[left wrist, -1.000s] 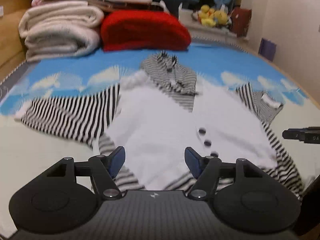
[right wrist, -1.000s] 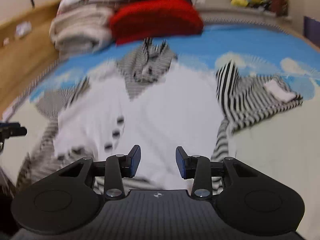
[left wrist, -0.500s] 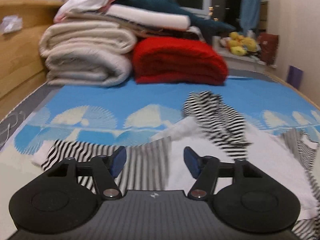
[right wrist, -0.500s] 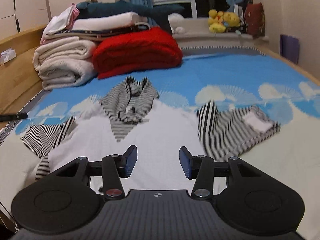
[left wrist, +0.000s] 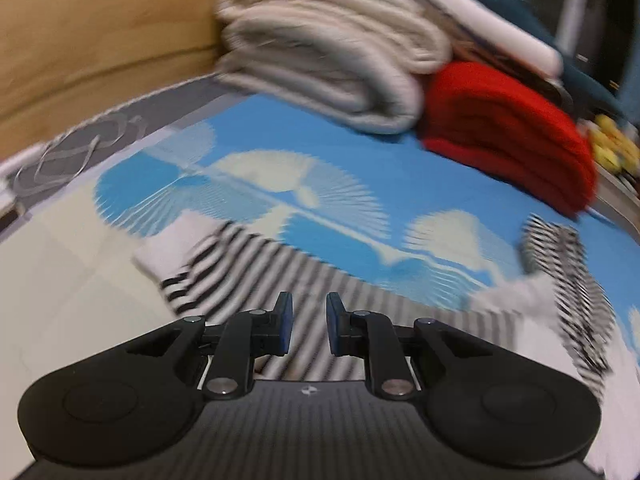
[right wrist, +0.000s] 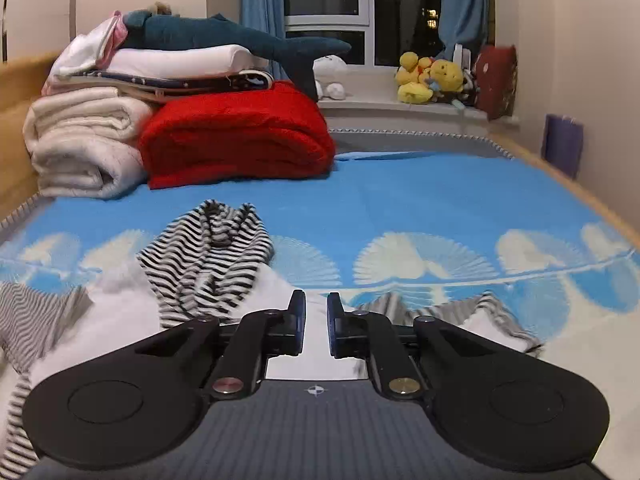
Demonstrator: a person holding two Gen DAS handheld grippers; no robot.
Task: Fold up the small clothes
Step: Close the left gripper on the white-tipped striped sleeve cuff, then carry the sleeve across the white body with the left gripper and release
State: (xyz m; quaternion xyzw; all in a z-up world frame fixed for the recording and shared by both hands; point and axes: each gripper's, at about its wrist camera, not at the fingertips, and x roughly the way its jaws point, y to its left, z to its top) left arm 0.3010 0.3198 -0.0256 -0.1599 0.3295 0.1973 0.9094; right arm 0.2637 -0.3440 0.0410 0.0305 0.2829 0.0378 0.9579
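On a bed sheet (right wrist: 420,200) printed blue with white fans, with folded blankets (right wrist: 236,136) stacked before a window (right wrist: 326,12), the striped-and-white garment (right wrist: 208,264) lies flat under both narrowly parted grippers, left gripper (left wrist: 307,322) over its sleeve (left wrist: 256,276), right gripper (right wrist: 316,322) over its white body.

Beneath the jaws lies a soft knit top (right wrist: 208,264), striped cloth. Ahead, a fuzzy red blanket (right wrist: 236,136) and quilted cream blanket (right wrist: 80,148). Left gripper (left wrist: 307,320) and right gripper (right wrist: 316,324): matt black plastic, shiny metal pivots.
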